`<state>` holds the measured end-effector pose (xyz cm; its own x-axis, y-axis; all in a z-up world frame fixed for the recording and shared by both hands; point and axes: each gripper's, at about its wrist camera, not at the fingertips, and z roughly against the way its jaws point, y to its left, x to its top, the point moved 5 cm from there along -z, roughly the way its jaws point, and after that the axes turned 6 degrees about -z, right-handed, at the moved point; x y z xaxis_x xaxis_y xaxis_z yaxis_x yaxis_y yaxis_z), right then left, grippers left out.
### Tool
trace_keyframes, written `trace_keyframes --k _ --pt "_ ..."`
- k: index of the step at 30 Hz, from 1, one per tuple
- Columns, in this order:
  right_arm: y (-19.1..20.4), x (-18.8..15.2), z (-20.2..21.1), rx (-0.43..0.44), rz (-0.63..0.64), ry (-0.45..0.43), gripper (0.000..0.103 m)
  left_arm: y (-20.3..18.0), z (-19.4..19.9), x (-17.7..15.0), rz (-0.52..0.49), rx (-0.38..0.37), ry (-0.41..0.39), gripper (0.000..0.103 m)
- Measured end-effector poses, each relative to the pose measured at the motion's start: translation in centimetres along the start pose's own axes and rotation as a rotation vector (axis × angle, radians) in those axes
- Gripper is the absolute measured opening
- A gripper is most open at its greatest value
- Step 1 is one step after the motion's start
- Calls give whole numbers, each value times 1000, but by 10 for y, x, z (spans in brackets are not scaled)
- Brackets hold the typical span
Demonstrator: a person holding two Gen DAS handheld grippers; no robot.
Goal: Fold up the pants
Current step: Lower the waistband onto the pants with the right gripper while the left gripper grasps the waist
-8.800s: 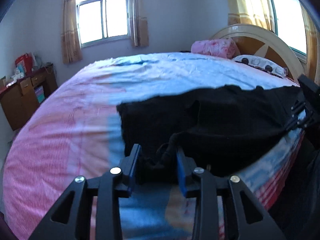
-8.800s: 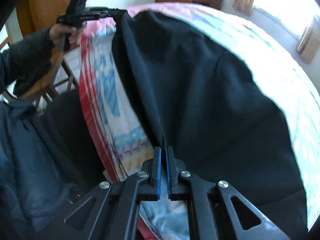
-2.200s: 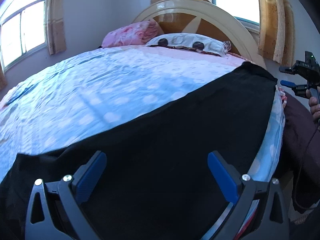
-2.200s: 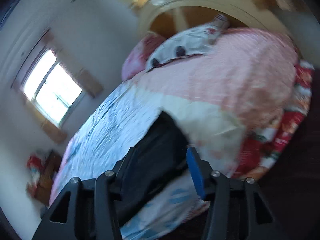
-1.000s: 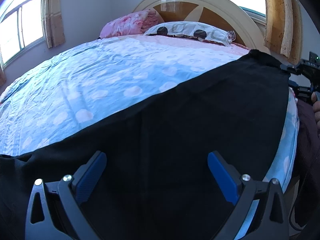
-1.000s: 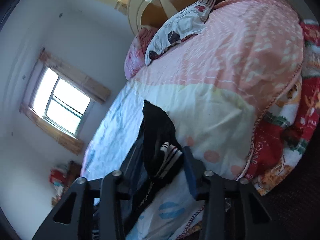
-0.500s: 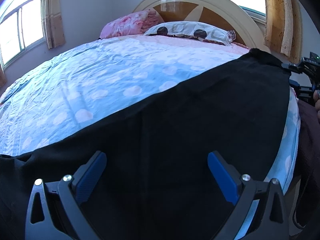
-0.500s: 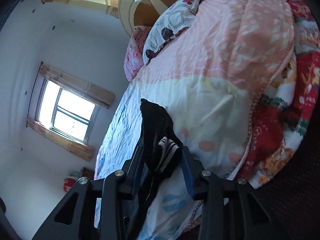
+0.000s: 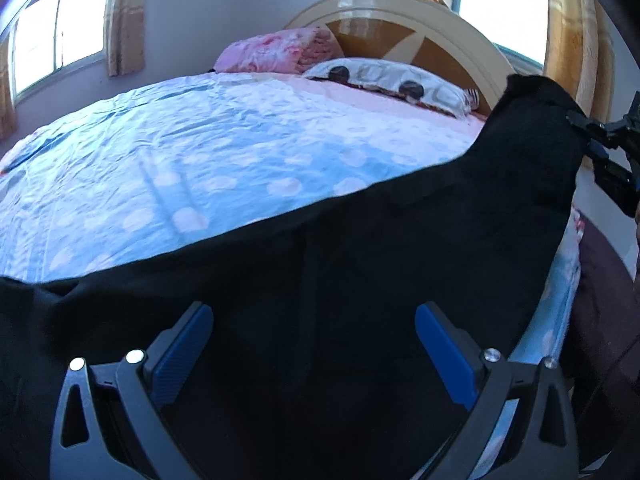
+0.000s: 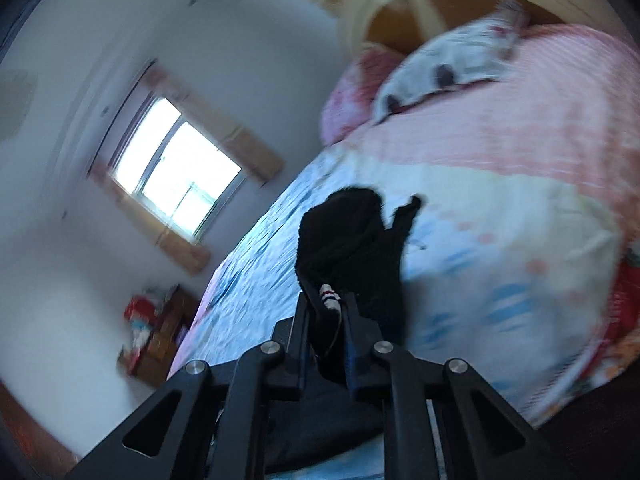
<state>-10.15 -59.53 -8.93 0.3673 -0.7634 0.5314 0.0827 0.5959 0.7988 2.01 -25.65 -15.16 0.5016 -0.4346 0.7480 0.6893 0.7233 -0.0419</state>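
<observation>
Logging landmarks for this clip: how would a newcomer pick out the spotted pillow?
Find the arched headboard at the far end of the bed. Two cushions lie at its foot. The pillow is the white one on the right with big dark round spots; the bundle to its left is plain pink.

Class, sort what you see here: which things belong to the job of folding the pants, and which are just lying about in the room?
Part of the job:
black pants, spread along the bed's near side
right claw, shut on one end of the pants
left claw, open above the pants

Just lying about:
white spotted pillow
pink folded blanket
bed cover
headboard
</observation>
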Motion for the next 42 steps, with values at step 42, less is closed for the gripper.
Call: trace_keyframes --k 42 --pt "119 -233 -162 -6 484 565 51 99 92 -57 238 73 -73 103"
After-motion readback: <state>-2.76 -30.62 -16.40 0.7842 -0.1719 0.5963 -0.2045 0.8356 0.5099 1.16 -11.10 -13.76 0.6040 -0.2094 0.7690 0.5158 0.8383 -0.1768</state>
